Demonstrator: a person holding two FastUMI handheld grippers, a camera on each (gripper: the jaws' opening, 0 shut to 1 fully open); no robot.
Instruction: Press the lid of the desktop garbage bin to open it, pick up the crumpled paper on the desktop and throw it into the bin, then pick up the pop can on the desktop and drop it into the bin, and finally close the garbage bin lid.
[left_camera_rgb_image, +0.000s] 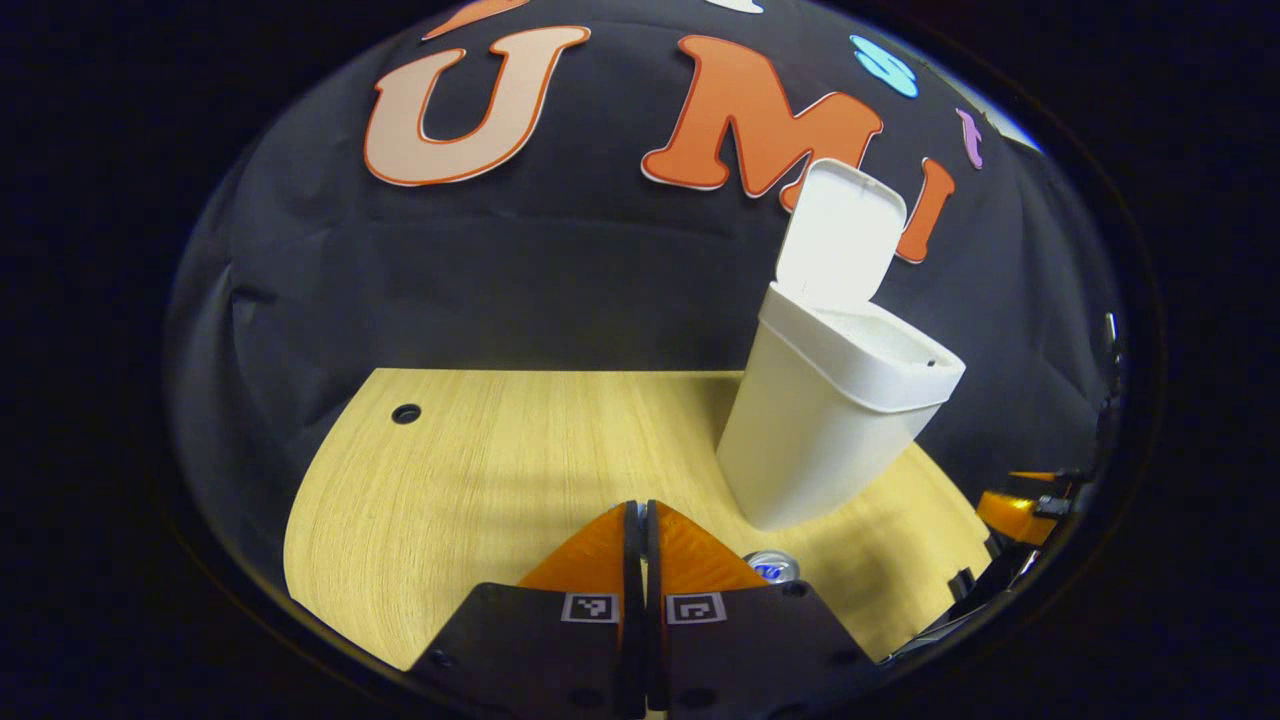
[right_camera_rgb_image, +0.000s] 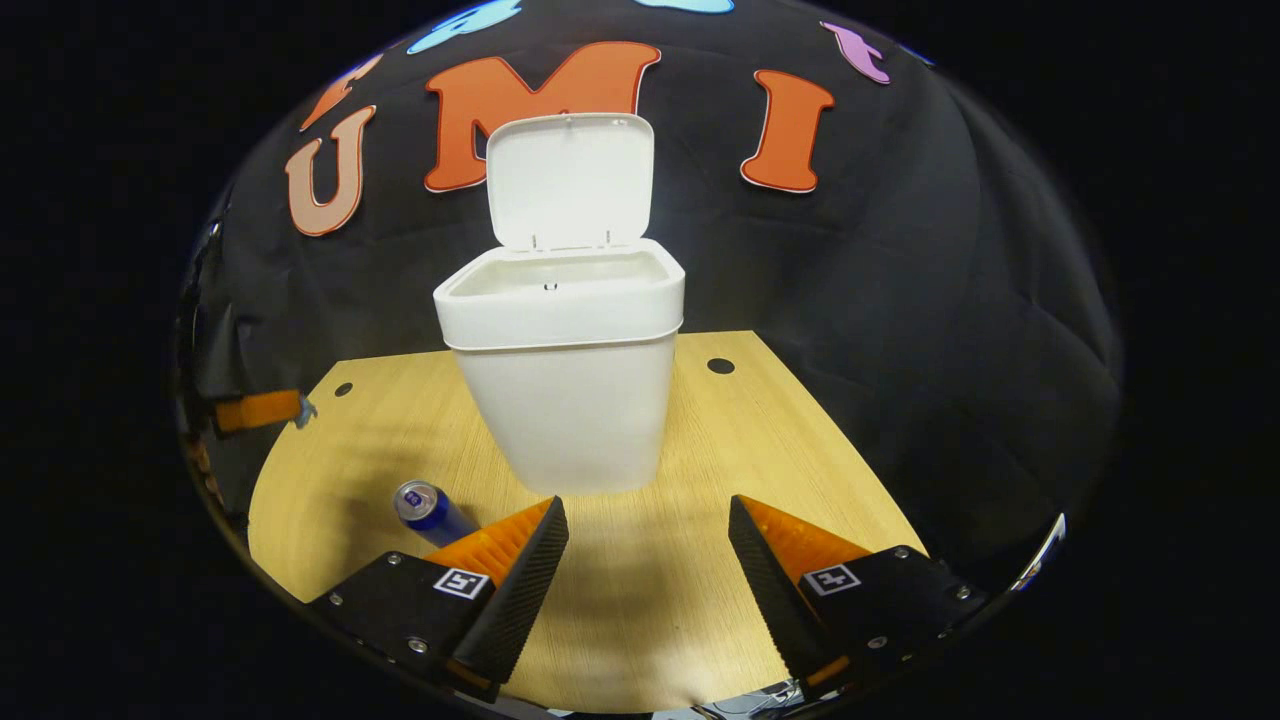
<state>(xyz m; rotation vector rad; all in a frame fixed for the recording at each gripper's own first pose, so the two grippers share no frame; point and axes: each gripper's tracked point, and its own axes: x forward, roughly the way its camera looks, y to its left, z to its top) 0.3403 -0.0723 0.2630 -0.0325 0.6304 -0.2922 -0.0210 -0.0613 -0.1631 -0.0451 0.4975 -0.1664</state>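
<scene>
Desk (right_camera_rgb_image: 800, 420) | pop can (right_camera_rgb_image: 430, 508) lying left of right claw (right_camera_rgb_image: 648, 520), spread

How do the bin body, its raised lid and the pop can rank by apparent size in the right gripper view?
1. bin body
2. raised lid
3. pop can, smallest even though it lies nearer the camera and is partly hidden by a finger.

Bright, even light falls from above in both views. The white bin (right_camera_rgb_image: 565, 400) glows close to washed out on its lid (right_camera_rgb_image: 570, 180), and it throws a soft shadow across the pale worktop (right_camera_rgb_image: 780, 440) toward the camera. Fisheye bending curves the worktop's edges. Focus is crisp mid-frame, and the rim goes dim and smeary. The dark cloth wall soaks up light.
</scene>
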